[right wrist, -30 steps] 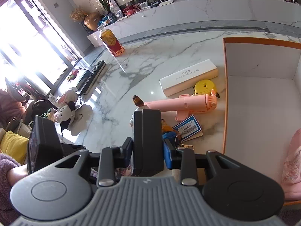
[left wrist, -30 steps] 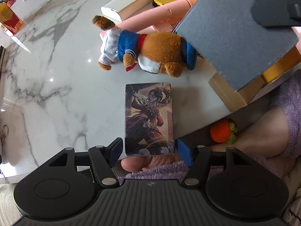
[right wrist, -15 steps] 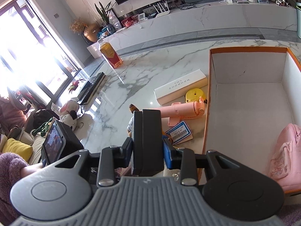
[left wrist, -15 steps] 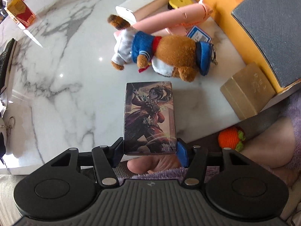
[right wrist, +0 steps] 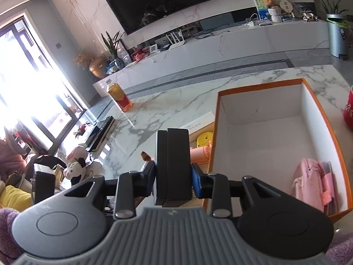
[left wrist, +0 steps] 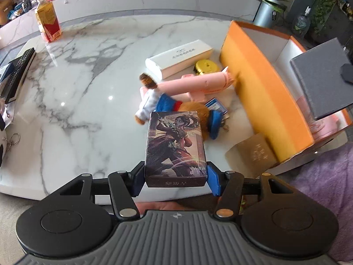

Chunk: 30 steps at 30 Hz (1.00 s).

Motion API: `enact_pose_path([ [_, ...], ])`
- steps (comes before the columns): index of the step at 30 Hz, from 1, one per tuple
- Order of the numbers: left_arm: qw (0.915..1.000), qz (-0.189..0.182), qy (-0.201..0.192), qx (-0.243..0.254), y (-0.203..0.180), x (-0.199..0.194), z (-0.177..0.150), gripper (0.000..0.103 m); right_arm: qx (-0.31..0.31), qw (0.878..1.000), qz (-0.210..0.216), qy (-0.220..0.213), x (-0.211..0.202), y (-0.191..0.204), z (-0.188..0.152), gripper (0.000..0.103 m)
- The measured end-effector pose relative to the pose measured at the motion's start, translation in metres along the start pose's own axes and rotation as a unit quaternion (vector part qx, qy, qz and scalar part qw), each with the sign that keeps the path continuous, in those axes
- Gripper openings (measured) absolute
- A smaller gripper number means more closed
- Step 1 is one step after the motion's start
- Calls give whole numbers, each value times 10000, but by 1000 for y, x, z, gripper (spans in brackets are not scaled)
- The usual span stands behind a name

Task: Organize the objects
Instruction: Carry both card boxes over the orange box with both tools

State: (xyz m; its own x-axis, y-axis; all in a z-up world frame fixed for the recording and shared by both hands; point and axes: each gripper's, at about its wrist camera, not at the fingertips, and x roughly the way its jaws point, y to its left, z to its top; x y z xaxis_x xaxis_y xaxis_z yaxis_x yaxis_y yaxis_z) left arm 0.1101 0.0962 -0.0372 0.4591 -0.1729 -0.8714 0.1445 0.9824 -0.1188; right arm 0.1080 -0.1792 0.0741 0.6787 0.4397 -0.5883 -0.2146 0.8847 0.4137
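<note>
My left gripper (left wrist: 175,181) is shut on an illustrated card box (left wrist: 176,145), held a little above the marble table (left wrist: 77,110) near its front edge. My right gripper (right wrist: 173,183) is shut on a dark grey box (right wrist: 173,167), gripped edge-on. In the left wrist view that grey box (left wrist: 320,81) hangs over the open orange box (left wrist: 260,92) at the right. The orange box (right wrist: 216,132) has white inner walls, and a pink cloth (right wrist: 308,181) lies in its near corner.
Behind the card box lie a plush dog (left wrist: 152,103), a pink toy (left wrist: 198,84), a long white box (left wrist: 178,57), a yellow disc (left wrist: 206,66) and a blue tag (left wrist: 216,108). A gold box (left wrist: 253,152) leans by the orange box. A bottle (left wrist: 47,22) and keyboard (left wrist: 17,72) sit far left.
The left gripper closed on the card box and lifted it off the table, tilting upward. The right gripper carried the grey box up and rightward, over the orange box.
</note>
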Motion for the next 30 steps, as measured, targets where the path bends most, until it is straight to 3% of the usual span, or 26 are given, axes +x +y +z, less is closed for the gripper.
enact_pose_path([
  [6,9967,-513,-580,226,-40,-35,19,66,274,9980,-559,-75,-13,-29,4,36],
  [13,9871,-977,-795,991,-110,-40,37,66,111,9888,-1401,500,6,-57,-6,36],
  [21,9798,-753,-472,1790,-158,1,53,66,-238,9783,-1707,1150,35,-79,-10,36],
  [25,9685,-492,-357,2414,-178,15,53,66,-300,9723,-1890,1345,46,-87,-11,36],
  [30,9533,-323,-75,3001,-194,34,57,66,-79,9722,-1744,1562,55,-104,-12,37],
])
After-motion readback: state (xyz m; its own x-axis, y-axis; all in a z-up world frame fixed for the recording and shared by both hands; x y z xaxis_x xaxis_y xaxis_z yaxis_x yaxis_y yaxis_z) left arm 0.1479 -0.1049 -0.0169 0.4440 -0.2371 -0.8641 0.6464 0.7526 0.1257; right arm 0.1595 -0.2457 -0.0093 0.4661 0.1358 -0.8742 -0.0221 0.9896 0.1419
